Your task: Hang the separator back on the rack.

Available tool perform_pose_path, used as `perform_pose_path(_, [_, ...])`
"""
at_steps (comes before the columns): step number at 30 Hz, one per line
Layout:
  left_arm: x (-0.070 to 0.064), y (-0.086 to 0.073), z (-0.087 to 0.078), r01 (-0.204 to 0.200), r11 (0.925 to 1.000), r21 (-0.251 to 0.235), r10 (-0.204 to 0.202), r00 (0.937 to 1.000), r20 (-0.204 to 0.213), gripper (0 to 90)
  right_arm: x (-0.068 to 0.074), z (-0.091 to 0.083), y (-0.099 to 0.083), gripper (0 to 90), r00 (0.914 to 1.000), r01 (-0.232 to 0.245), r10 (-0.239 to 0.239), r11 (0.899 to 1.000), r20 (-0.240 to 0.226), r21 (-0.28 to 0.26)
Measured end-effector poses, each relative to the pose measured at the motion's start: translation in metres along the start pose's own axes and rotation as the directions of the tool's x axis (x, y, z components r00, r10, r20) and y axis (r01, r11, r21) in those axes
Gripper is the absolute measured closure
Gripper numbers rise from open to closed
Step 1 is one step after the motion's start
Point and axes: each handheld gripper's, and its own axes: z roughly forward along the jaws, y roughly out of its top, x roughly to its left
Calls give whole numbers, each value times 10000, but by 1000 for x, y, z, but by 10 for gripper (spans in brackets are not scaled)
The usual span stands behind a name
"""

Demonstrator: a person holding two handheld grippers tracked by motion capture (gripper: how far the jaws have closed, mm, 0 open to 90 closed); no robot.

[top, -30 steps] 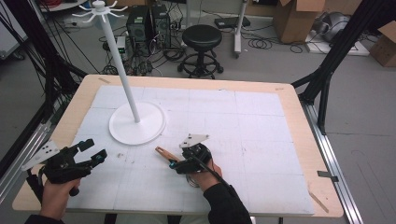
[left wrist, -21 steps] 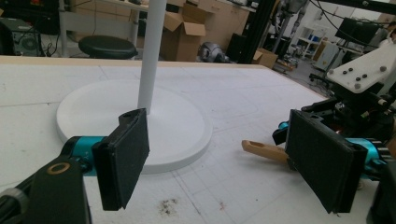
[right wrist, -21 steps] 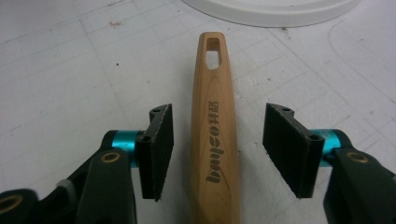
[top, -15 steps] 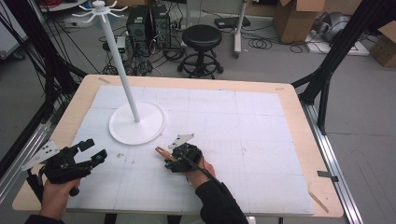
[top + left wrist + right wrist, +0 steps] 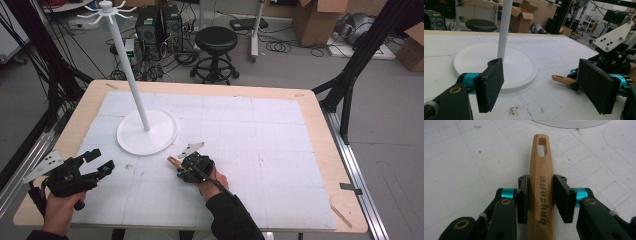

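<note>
A light wooden handle [image 5: 540, 170] with a slot near its tip and dark printed letters runs between my right gripper's [image 5: 540, 180] two black pads, which press on its sides. In the high view this right gripper [image 5: 181, 169] sits at the middle front of the white mat, the handle [image 5: 174, 161] pointing left toward the white stand's round base [image 5: 146, 132]. The handle stays low over the mat. My left gripper [image 5: 101, 161] is open at the front left, nothing between its pads. In the left gripper view, its jaws [image 5: 540, 67] frame the stand's pole [image 5: 504, 27] and the handle [image 5: 561, 79].
The stand's tall pole [image 5: 131, 70] carries hooks at the top. A wooden table edge [image 5: 320, 125] frames the white mat [image 5: 260, 135]. Behind the table are a black stool [image 5: 216, 40], cardboard boxes [image 5: 320, 20] and cables on the floor.
My right gripper has shifted a little to the left with the wooden handle held in it. The left gripper has stayed in place, open.
</note>
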Motion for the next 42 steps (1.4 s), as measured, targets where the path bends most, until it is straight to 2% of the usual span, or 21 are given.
perform_pose_path(6, [0, 0, 0, 0, 10000, -1, 0, 10000, 6, 224, -2, 0, 0, 669, 9996, -191, 191, 9998, -213, 11])
perform_pose_path(12, [0, 0, 0, -2, 10000, 6, 2, 10000, -2, 224, 0, -3, 0, 671, 9989, 105, -104, 9999, -459, 24])
perform_pose_path(20, [0, 0, 0, -24, 10000, -4, 24, 10000, 0, 223, -5, -22, 0, 674, 9942, -227, 132, 9958, -1066, -882])
perform_pose_path(29, [-1, 0, 0, -44, 10000, 35, 44, 10000, 36, 223, -15, -50, -5, 677, 9864, -667, 333, 9761, -1611, -2067])
perform_pose_path(34, [-2, 0, 1, -51, 10000, 27, 51, 10000, 51, 223, -19, -57, -8, 677, 9806, -1064, 625, 9658, -1860, -2366])
perform_pose_path(38, [-3, 0, 1, -47, 10000, 36, 47, 9999, 101, 223, -21, -62, -9, 677, 9769, -1154, 626, 9593, -2043, -2578])
perform_pose_path(40, [-4, 2, 1, 8, 10000, -61, -7, 9997, 243, 226, -22, -65, -9, 677, 9719, -1216, 583, 9538, -2279, -2748])
perform_pose_path(42, [-6, 6, 1, 134, 9997, -226, -122, 9987, 497, 227, -21, -69, -9, 677, 9614, -1309, 471, 9449, -2710, -3001])
